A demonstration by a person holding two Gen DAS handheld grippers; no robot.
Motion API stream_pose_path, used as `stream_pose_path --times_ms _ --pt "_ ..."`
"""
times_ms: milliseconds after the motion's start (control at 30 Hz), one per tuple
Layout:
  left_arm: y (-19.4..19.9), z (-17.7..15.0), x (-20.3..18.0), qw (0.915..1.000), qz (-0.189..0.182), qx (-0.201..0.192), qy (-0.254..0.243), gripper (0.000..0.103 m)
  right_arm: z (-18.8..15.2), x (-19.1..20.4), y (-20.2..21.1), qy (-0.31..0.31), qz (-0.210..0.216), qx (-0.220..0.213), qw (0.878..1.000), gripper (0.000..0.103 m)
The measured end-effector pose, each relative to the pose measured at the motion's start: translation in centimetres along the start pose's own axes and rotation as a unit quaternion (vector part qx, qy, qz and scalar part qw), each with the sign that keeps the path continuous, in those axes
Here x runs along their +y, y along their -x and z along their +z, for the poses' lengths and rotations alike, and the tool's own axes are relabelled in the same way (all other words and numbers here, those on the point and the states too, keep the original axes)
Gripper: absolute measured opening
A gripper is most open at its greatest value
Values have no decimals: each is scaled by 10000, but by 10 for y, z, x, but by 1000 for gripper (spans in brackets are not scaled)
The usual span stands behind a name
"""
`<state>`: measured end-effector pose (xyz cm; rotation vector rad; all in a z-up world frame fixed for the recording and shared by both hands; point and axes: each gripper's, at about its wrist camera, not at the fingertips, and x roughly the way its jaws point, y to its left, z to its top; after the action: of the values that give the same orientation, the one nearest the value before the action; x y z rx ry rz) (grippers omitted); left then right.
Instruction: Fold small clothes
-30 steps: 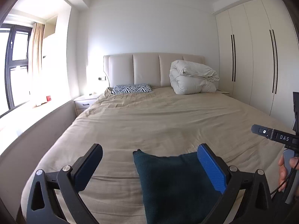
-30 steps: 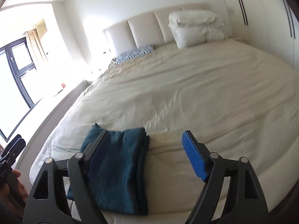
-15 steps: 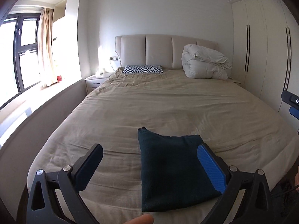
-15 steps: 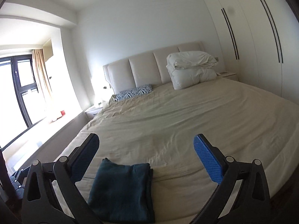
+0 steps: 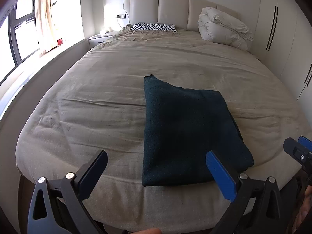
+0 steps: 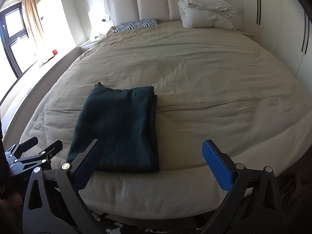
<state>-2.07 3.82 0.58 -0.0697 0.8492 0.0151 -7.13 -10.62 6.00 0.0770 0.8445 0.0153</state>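
Note:
A dark teal knitted garment [image 5: 187,128] lies folded into a flat rectangle near the foot edge of the beige bed [image 5: 109,89]. It also shows in the right wrist view [image 6: 119,128]. My left gripper [image 5: 156,173] is open and empty, held back from the foot edge, with the garment ahead between its fingers. My right gripper [image 6: 150,163] is open and empty, also behind the foot edge, with the garment ahead on its left side. The right gripper's tip shows at the right edge of the left wrist view [image 5: 298,154]. The left gripper shows at the lower left of the right wrist view [image 6: 29,156].
A zebra-print pillow [image 5: 154,27] and a folded white duvet [image 5: 224,29] lie by the padded headboard [image 5: 171,9]. A nightstand [image 5: 99,39] and window ledge [image 5: 29,62] run along the left. White wardrobes [image 5: 282,39] stand on the right.
Both grippers have pulled back and risen away from the folded garment, so more of the bed's foot edge shows. The garment lies still.

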Motion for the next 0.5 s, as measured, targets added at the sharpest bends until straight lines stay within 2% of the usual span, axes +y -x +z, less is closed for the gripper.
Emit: stream_pose_path --times_ms 200,500 --pt "-12 -3 6 9997 36 227 92 103 -5 8 -17 71 -41 216 9997 103" --pt "-21 -5 5 9994 36 345 42 103 -8 10 -25 88 -54 350 9993 103"
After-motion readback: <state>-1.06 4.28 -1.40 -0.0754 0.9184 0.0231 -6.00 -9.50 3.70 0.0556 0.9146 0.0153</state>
